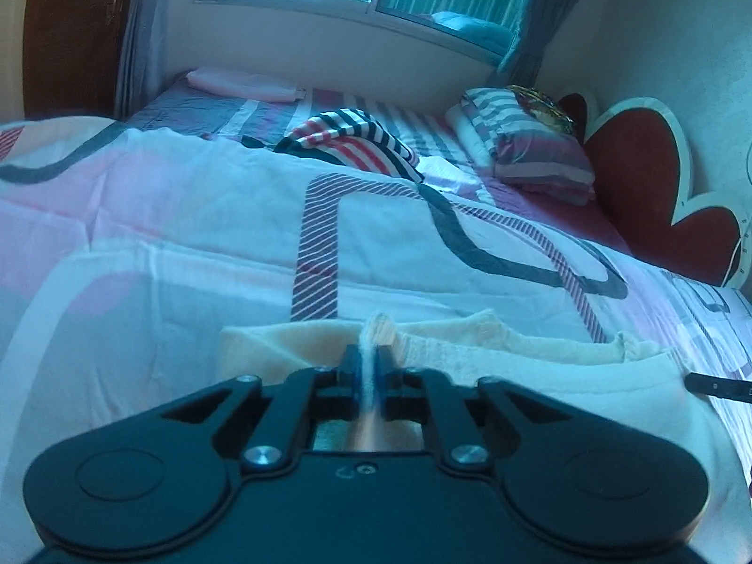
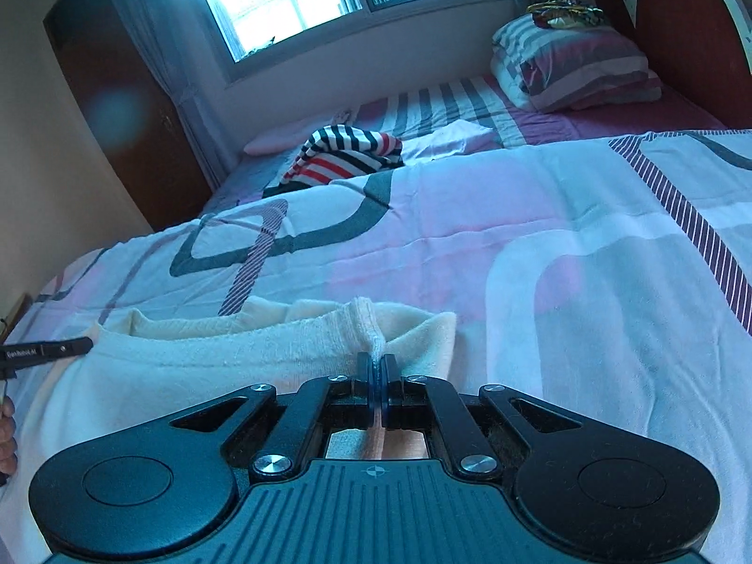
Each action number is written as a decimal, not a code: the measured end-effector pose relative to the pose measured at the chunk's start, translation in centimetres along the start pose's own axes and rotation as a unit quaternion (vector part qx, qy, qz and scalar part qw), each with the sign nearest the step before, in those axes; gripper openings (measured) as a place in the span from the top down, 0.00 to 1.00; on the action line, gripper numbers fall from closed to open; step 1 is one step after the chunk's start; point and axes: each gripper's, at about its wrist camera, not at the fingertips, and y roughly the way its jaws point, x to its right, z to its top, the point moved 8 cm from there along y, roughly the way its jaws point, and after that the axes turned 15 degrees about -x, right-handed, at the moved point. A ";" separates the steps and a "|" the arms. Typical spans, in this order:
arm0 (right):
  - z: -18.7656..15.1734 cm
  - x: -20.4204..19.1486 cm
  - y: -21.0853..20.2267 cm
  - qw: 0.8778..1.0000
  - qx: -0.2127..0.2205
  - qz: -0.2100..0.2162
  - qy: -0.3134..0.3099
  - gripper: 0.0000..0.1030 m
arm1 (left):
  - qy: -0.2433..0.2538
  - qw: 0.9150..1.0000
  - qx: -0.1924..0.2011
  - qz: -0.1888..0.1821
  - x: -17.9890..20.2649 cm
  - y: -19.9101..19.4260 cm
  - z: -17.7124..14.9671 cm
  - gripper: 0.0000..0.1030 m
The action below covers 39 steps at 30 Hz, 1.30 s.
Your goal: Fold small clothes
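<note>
A small cream garment (image 1: 470, 352) lies flat on the patterned quilt (image 1: 188, 216), its neck opening facing away from me. My left gripper (image 1: 371, 357) is shut on a pinched ridge of its left shoulder edge. In the right wrist view the same cream garment (image 2: 225, 352) spreads to the left, and my right gripper (image 2: 377, 362) is shut on a fold of its right shoulder edge. The tip of the left gripper's finger (image 2: 51, 348) shows at that view's left border, and the right gripper's tip (image 1: 719, 387) shows at the right border of the left wrist view.
A crumpled striped red, white and navy garment (image 1: 352, 141) lies farther up the bed. A folded pink cloth (image 1: 244, 82) sits near the wall under the window. Stacked striped pillows (image 1: 531, 141) rest against a red heart-shaped headboard (image 1: 648, 174). A person's hand (image 2: 7, 442) shows at the left edge.
</note>
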 end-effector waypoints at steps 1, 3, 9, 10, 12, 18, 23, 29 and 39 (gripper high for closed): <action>0.1 0.0 -0.1 1.000 0.003 -0.003 0.002 0.97 | -0.005 1.000 0.002 0.005 -0.2 -0.3 0.0 0.76; 0.2 -0.4 -1.0 0.999 0.017 -0.033 -0.004 0.79 | 0.001 0.999 0.024 0.039 0.1 -2.1 -0.2 0.53; -0.1 -7.5 -1.0 0.996 0.020 0.002 -0.091 0.69 | 0.123 0.992 0.012 0.001 9.8 -2.6 -1.4 0.33; -0.3 -8.9 -0.2 0.995 0.011 0.012 -0.103 0.69 | 0.147 0.989 0.003 -0.002 11.4 -1.9 -1.9 0.33; -0.9 -11.6 2.0 0.991 -0.017 0.026 -0.127 0.68 | 0.170 0.985 -0.004 -0.002 13.0 -0.9 -2.6 0.32; -0.4 -7.5 3.6 0.993 -0.012 -0.076 -0.094 0.69 | 0.126 0.991 -0.006 0.035 7.0 0.4 -2.8 0.28; 0.0 -4.2 1.8 0.993 -0.006 -0.085 -0.081 0.69 | 0.114 0.991 0.008 0.073 5.3 -2.1 -2.4 0.30; -3.6 -9.9 -1.5 0.991 0.003 -0.010 -0.133 0.69 | 0.147 0.989 0.013 0.009 10.9 -3.8 -6.1 0.28; -6.0 -12.7 -0.9 0.990 -0.005 -0.029 -0.140 0.69 | 0.168 0.985 0.007 0.023 12.5 -4.6 -7.6 0.24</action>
